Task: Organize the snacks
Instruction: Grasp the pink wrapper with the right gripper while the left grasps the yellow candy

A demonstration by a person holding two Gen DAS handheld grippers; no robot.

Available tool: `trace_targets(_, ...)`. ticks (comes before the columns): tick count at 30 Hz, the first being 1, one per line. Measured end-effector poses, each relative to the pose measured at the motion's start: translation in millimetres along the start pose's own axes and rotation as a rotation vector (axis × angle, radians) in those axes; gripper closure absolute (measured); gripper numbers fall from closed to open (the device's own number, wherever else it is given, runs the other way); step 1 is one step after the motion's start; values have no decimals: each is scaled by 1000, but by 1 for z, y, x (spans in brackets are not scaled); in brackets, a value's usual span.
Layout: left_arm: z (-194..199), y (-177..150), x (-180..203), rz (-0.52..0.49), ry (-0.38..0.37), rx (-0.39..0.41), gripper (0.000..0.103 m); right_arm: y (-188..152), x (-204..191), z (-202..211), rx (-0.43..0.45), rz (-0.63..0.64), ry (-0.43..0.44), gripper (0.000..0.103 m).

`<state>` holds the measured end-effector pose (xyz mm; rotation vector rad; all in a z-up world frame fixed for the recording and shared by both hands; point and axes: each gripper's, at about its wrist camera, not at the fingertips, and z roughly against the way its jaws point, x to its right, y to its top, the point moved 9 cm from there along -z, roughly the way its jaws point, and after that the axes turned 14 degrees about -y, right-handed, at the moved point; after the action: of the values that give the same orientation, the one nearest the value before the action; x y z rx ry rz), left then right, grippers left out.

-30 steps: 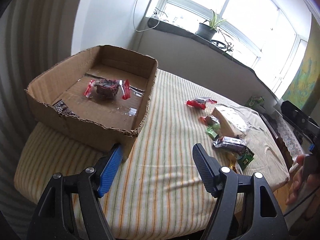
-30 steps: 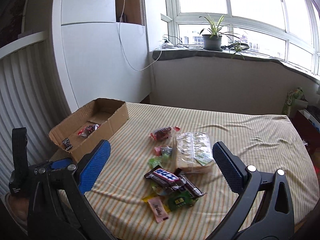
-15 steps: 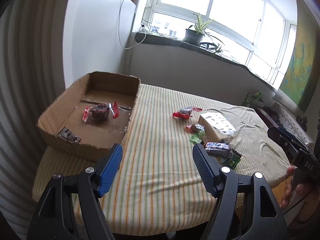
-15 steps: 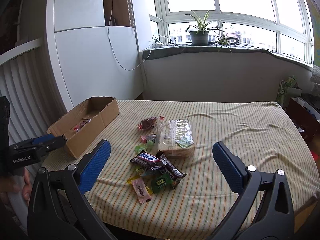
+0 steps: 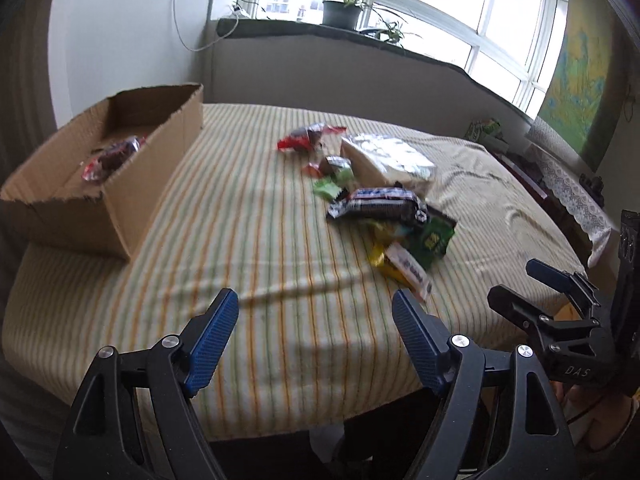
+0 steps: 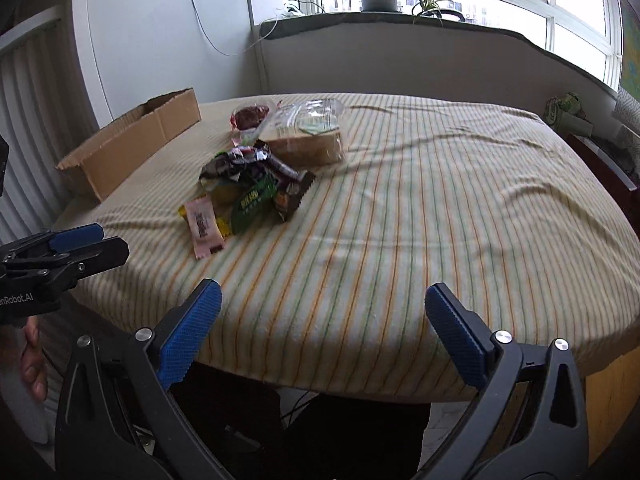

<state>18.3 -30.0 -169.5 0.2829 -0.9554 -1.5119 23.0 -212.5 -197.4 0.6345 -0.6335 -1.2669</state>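
- Snacks [image 5: 384, 208] are now viewed from nearer and lower; the box [image 5: 100, 184] is left aside.
- Left hand-held gripper [image 5: 316, 340] is opening, empty; right hand-held gripper [image 6: 320, 328] is held wide, empty.
- Another pickup seems imminent.

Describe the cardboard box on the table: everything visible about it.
The cardboard box is a shallow, open-topped tray of plain brown corrugated card with rough, torn upper edges. It rests flat on the striped tablecloth at the table's left side, apart from the loose snack pile. Inside lies one red-ended wrapped snack. Neither gripper touches it.
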Motion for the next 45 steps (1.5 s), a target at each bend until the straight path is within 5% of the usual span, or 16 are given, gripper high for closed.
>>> trace_targets(5,-8,-14,19,-48,-28,-19,24,0,-1,2,33,37,25,0)
trace_targets(9,-12,-5,27,-82,-50,20,24,10,-6,3,31,1,124,1)
trace_targets(17,-14,20,23,-124,-51,51,24,13,-60,3,63,159,209,19)
trace_targets(22,-19,27,26,-146,-115,39,25,18,-82,-6,74,214,226,26)
trace_targets(27,-30,32,39,-167,-207,3,42,23,-91,-11,91,276,221,54)
trace_targets(34,-35,30,22,-170,-177,-37,48,27,-103,-15,80,335,248,61)
trace_targets(36,-38,28,17,-160,-182,-56,48,28,-103,-17,70,327,265,81)
trace_targets(41,-51,20,22,-153,-235,-102,61,25,-91,-15,46,307,293,81)
trace_targets(45,-59,18,28,-139,-272,-113,61,23,-74,-14,47,275,269,81)
